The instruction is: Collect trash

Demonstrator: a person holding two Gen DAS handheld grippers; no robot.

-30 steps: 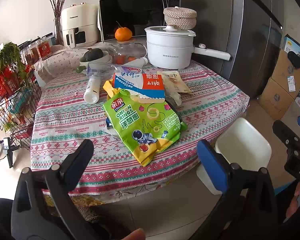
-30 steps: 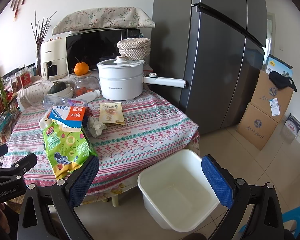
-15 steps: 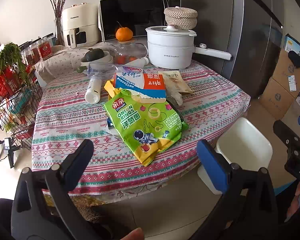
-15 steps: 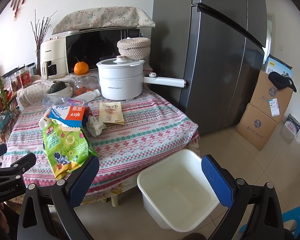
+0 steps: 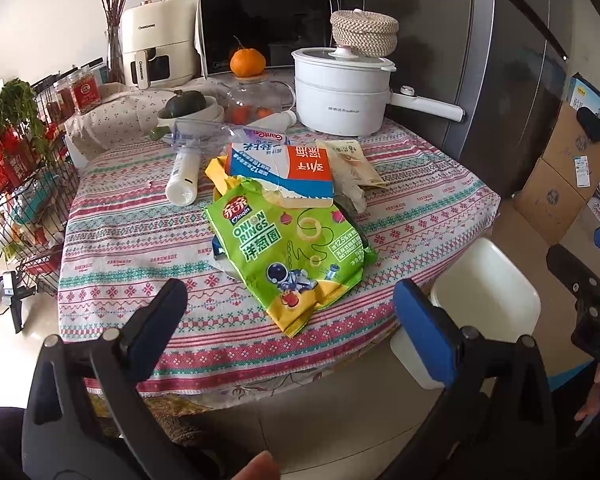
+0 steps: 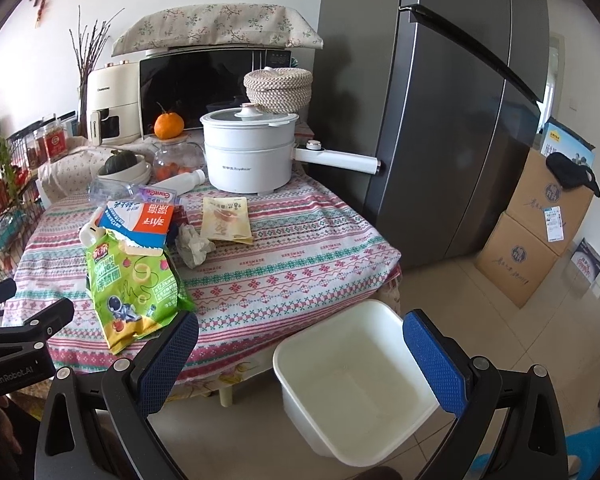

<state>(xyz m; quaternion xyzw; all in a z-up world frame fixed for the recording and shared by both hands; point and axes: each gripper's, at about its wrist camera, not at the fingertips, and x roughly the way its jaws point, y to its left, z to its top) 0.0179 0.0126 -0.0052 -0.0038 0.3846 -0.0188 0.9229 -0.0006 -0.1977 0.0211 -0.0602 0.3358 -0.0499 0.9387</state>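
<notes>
Table [image 5: 148, 240] with snack bag [image 5: 296, 252] | left hand-held gripper [image 5: 290, 308] agape, level | right hand-held gripper [image 6: 300, 340] agape over bin [image 6: 300, 344]

Count on the worktop [image 6: 300, 264]: one green snack bag [image 5: 292, 256], one blue-and-orange carton [image 5: 284, 168], one beige sachet [image 6: 226, 220], one crumpled tissue [image 6: 194, 246], two white bottles [image 5: 184, 178] [image 6: 182, 182], one clear plastic bottle [image 5: 204, 136]. One white pot [image 6: 248, 156], one orange [image 6: 169, 126]. Floor: one white bin [image 6: 352, 384], two stacked cardboard boxes [image 6: 540, 224].
</notes>
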